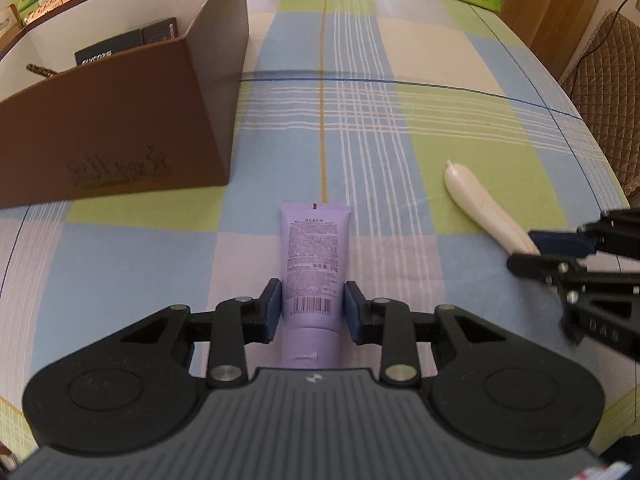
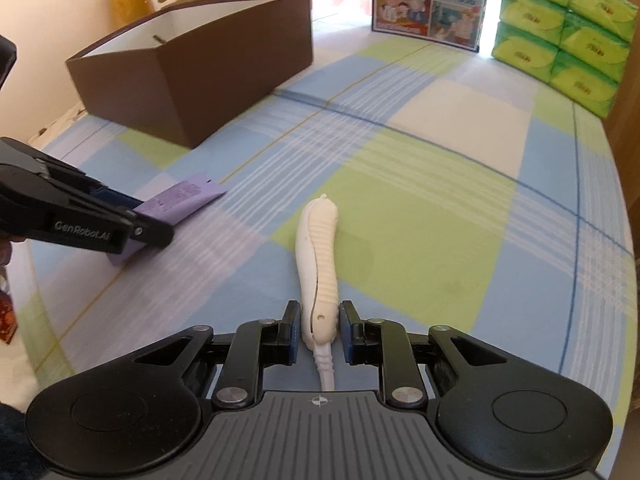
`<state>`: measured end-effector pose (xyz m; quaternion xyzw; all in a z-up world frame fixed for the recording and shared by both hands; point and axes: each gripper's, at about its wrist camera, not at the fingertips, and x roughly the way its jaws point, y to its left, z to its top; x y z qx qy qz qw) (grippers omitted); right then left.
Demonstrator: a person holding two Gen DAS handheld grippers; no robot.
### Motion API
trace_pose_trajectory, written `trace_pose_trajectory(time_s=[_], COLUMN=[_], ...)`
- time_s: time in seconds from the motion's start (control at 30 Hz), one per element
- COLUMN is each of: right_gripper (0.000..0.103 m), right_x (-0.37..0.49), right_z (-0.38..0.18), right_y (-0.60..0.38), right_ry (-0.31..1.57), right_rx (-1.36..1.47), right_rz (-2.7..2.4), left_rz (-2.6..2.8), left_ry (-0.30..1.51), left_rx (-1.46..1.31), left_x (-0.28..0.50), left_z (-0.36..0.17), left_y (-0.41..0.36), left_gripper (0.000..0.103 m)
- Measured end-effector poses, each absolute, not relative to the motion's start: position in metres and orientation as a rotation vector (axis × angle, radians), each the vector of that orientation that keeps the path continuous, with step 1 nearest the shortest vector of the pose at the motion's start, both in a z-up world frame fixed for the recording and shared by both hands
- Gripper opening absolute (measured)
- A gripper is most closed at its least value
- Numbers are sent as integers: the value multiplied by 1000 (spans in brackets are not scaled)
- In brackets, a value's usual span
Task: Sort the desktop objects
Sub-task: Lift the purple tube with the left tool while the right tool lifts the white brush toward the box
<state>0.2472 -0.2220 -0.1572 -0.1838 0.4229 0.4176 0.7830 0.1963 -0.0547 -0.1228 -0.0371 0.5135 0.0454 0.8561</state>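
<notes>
A purple cosmetic tube (image 1: 312, 256) lies lengthwise on the checked tablecloth, cap end toward the camera. My left gripper (image 1: 312, 300) is shut on it, a blue pad pressing each side near the barcode. The right wrist view shows that same left gripper (image 2: 152, 220) at the left edge, gripping the purple tube (image 2: 180, 198). A white ribbed handle-shaped object (image 2: 318, 256) with a cord stub lies on a green square. My right gripper (image 2: 319, 316) is shut on its near end. From the left wrist camera, the white object (image 1: 480, 204) sits at the right, with the right gripper (image 1: 532, 246) on it.
A tall brown cardboard box (image 1: 120, 120), also (image 2: 224, 64), stands open at the back left, with dark boxes inside. Green tissue packs (image 2: 560, 28) are stacked at the back right beside a printed carton (image 2: 428, 0). A quilted chair (image 1: 604, 80) stands past the table's right edge.
</notes>
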Motion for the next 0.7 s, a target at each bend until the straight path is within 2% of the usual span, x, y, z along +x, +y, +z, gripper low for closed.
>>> trace_pose_trajectory(time_s=[0.27, 0.7], right_gripper=[17, 17], right_x=[238, 220], right_z=[-151, -123], right_y=[-207, -160], right_ry=[960, 907], right_rx=[-377, -353], right_rz=[951, 1071], left_rz=[98, 189], left_ry=[1090, 1037], left_rx=[-152, -212], left_x=[183, 147], left_z=[-120, -95], left_y=[-39, 13], left_gripper=[28, 27])
